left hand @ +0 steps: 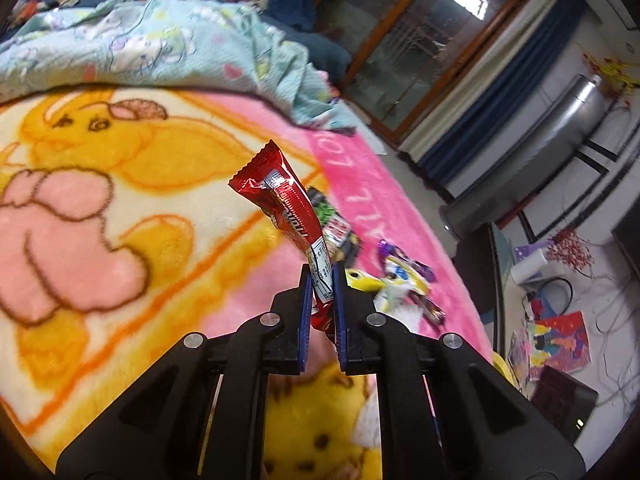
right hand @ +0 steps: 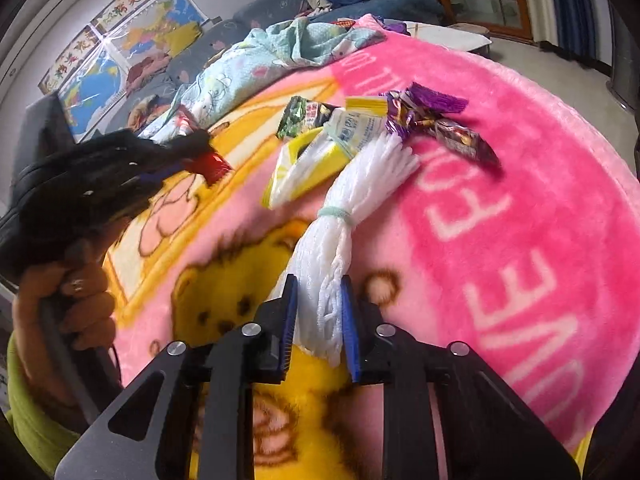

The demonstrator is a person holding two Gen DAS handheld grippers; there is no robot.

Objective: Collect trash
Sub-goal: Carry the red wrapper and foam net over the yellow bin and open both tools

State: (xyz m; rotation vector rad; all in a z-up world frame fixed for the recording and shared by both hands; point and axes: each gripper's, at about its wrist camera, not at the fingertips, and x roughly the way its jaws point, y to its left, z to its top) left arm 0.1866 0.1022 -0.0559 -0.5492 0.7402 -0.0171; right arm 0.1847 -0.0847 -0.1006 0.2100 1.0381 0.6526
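Left wrist: left claw clamps red wrapper; right claw clamps white mesh bundle

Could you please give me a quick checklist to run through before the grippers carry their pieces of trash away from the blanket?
1. Left gripper shut on the red wrapper: ok, pinched near one end.
2. Red wrapper clear of the blanket: ok, it sticks up off it.
3. Right gripper shut on the white foam net: ok.
4. Foam net lifted free: not ok, its far end lies on the blanket against the yellow packet.
5. Place to drop the trash: cannot tell, no bin in view.
6. Trash left: not ok, the purple wrapper and green-black wrapper remain.
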